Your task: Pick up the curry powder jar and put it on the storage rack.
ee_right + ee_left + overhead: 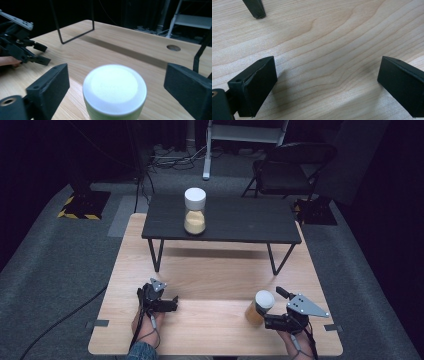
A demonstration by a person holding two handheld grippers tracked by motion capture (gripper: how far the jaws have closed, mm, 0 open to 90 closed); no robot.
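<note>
Right gripper (115, 85) is lying level near the wooden table's (215, 275) front right edge, jaws spread wide around a white-lidded jar (114, 91), pads not touching. Left gripper (325, 82) is resting low at the front left, jaws gaping over bare wood.

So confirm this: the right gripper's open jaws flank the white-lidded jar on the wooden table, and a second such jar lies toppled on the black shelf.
Wrong only about the second jar: the high view shows it upright on the black shelf.
</note>
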